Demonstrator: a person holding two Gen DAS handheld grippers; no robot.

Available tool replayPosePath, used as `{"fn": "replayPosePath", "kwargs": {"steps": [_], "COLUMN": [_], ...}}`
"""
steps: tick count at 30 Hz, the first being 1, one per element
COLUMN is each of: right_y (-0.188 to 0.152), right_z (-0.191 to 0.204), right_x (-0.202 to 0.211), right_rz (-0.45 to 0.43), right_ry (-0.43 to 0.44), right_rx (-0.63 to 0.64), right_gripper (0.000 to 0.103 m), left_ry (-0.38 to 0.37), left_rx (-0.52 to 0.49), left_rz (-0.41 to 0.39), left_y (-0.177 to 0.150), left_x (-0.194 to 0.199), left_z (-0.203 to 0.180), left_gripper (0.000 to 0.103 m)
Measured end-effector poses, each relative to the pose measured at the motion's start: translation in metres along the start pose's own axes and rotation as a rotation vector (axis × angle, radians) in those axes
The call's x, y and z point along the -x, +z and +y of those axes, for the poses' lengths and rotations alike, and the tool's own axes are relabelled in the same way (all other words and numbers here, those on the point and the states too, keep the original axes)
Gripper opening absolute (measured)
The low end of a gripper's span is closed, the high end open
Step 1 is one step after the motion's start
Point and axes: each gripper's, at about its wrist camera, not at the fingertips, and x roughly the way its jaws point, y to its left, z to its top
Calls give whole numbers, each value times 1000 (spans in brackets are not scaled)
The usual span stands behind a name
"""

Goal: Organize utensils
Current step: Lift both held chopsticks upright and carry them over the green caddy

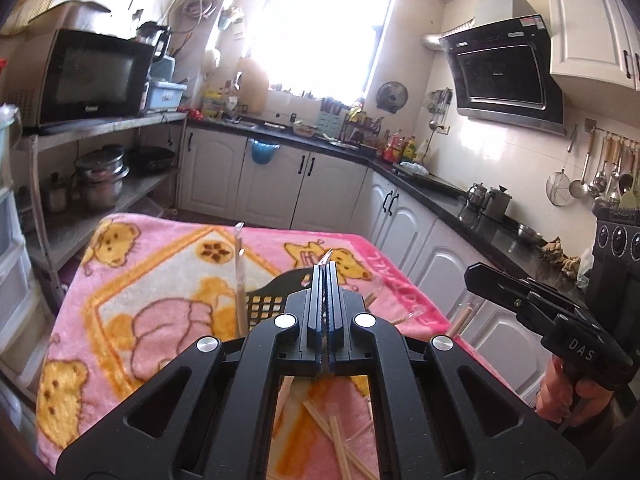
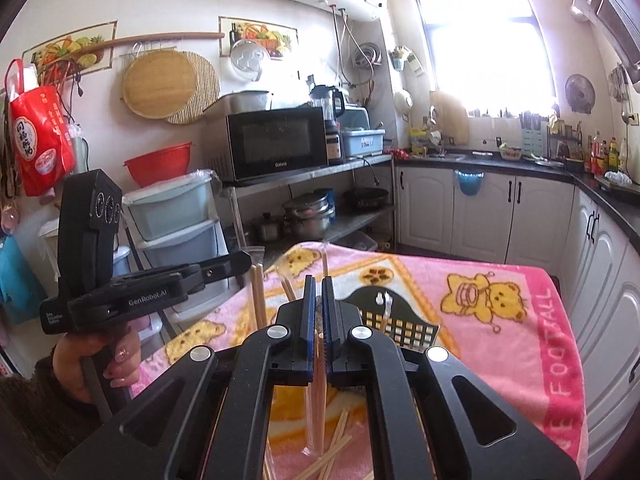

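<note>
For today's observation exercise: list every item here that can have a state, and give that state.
Left gripper: shut on a clear wrapper.
Right gripper: shut on a wrapped chopstick.
Black basket: on the pink blanket, chopsticks standing in it.
Loose chopsticks: scattered on the blanket.
Microwave: door closed.

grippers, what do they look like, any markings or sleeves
Both are black plastic with silver round bolts on angular linkage arms. The left gripper has black ribbed pads; seen from the right wrist, its side reads GenRobot.AI. The right gripper has blue-edged pads; from the left wrist its body reads DAS. The left hand shows a dark sleeve and painted nails.
</note>
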Motion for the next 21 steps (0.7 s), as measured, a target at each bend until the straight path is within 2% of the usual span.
{"fn": "replayPosePath", "kwargs": {"steps": [21], "right_y": [57], "right_z": [-20], "right_x": [15], "right_rz": [-138], "right_ry": [-43], "right_rx": [7], "right_gripper": [3], "left_ry": [-48], "left_rx": [-50], "left_rz": [-65], "left_y": [47], "left_x": [-12], "left_z": [-25], "left_gripper": [0]}}
